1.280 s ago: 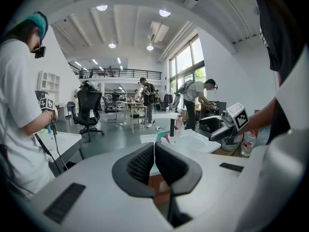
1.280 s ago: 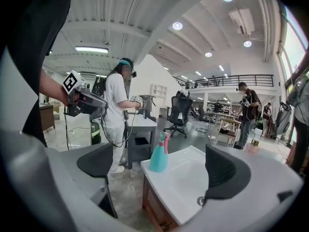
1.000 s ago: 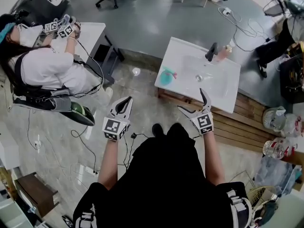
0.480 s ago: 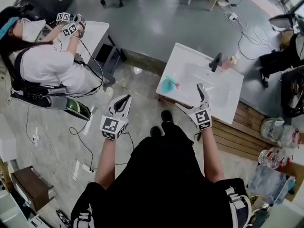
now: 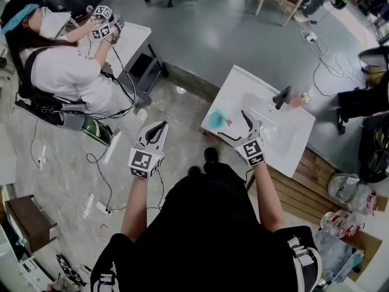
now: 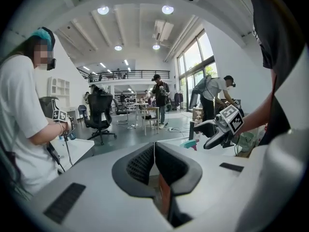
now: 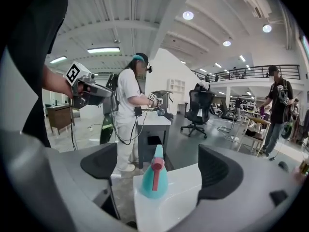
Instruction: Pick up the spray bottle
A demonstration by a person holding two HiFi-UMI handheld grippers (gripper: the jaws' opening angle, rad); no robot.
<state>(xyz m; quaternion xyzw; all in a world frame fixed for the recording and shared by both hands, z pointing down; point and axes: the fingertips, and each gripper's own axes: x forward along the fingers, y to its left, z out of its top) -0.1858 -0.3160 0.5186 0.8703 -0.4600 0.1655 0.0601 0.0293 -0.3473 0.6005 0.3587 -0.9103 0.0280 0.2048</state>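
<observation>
A teal spray bottle with a pink trigger stands upright on the near left corner of a white sink basin. My right gripper hovers just right of it, jaws wide and closing slightly. In the right gripper view the spray bottle stands a little ahead, in line with the gap of the right gripper; neither pad touches it. My left gripper hangs over the floor left of the sink. In its own view the left gripper is shut and empty, with the bottle far ahead.
A black faucet rises at the basin's far edge. The basin rests on a wooden platform. A seated person holds grippers at a white desk to the left. Cables trail across the floor.
My right gripper has swung left over the sink's near edge, closer to the spray bottle. The left gripper has stayed almost where it was in the head view.
</observation>
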